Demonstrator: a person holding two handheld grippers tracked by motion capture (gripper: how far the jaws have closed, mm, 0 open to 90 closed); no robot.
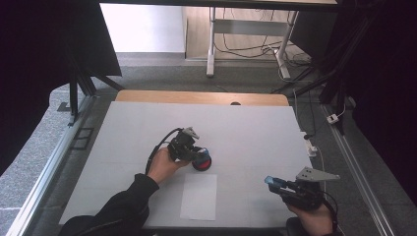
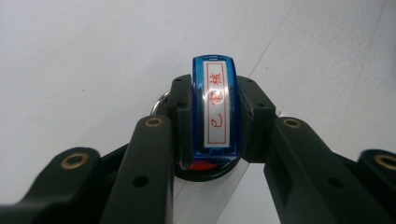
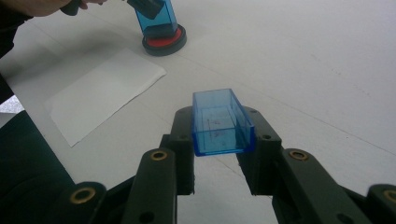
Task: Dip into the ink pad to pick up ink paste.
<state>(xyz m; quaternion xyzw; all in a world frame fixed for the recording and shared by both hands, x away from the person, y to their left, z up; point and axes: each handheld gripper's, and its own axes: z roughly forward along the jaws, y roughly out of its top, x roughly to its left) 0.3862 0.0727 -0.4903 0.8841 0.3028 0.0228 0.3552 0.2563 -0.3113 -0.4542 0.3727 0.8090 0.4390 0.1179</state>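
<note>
Looks like a lab or recording studio: white table ringed by black curtains, aluminium rails, loose cables under a desk at top.

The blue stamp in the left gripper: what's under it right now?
Under the blue stamp sits a round ink pad, red inside a black rim, on the white table. The stamp's face is covered, so whether it touches the ink cannot be seen.

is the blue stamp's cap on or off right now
Off. The right hand-held gripper holds the empty blue cap apart, while the left hand-held gripper presses the stamp onto the red ink pad.
</note>
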